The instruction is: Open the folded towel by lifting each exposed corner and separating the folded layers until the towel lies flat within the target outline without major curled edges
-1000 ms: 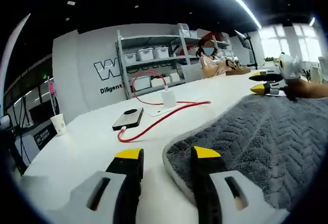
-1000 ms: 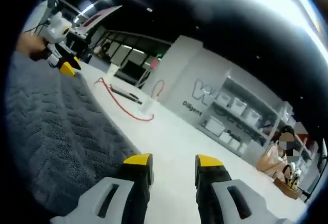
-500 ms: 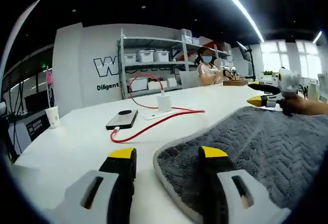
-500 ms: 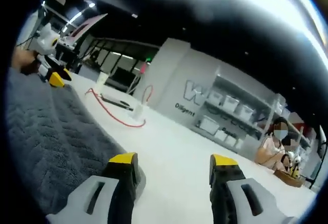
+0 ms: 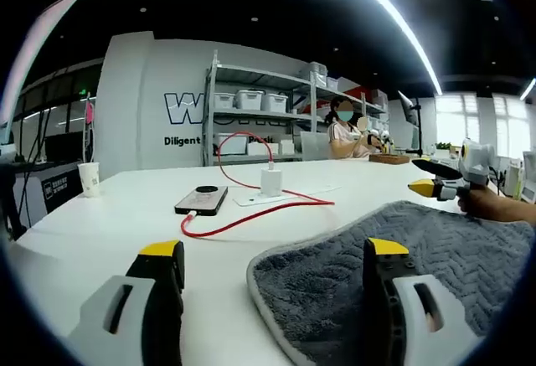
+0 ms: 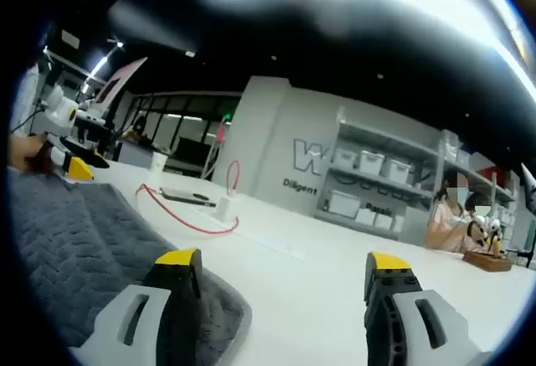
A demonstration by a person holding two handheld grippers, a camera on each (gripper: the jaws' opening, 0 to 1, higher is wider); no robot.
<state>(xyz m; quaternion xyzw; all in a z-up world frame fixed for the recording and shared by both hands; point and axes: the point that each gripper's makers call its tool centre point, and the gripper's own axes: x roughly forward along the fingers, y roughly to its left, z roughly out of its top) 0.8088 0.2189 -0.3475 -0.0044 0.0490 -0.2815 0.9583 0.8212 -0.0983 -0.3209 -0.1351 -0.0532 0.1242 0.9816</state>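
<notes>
A grey towel (image 5: 394, 257) with a herringbone weave lies spread on the white table (image 5: 126, 215). Its rounded near corner sits between the wide-apart jaws of my left gripper (image 5: 272, 253), which is open and holds nothing. Across the towel, the right gripper (image 5: 431, 177) hovers at the far edge with a hand behind it. In the right gripper view the same towel (image 6: 75, 249) fills the lower left, and one rounded corner lies by the left jaw of my open right gripper (image 6: 280, 261). The left gripper (image 6: 71, 161) appears far off at the towel's other end.
A black phone (image 5: 201, 201) with a red cable (image 5: 251, 215) and a white charger (image 5: 270, 182) lies on the table past the towel. A paper cup (image 5: 88, 177) stands at the left. Shelving with bins (image 5: 251, 102) and a seated person (image 5: 343, 131) are behind.
Both grippers have opened wider over the last second. Both views have levelled out, and the towel corner by my left gripper now lies free between its jaws.
</notes>
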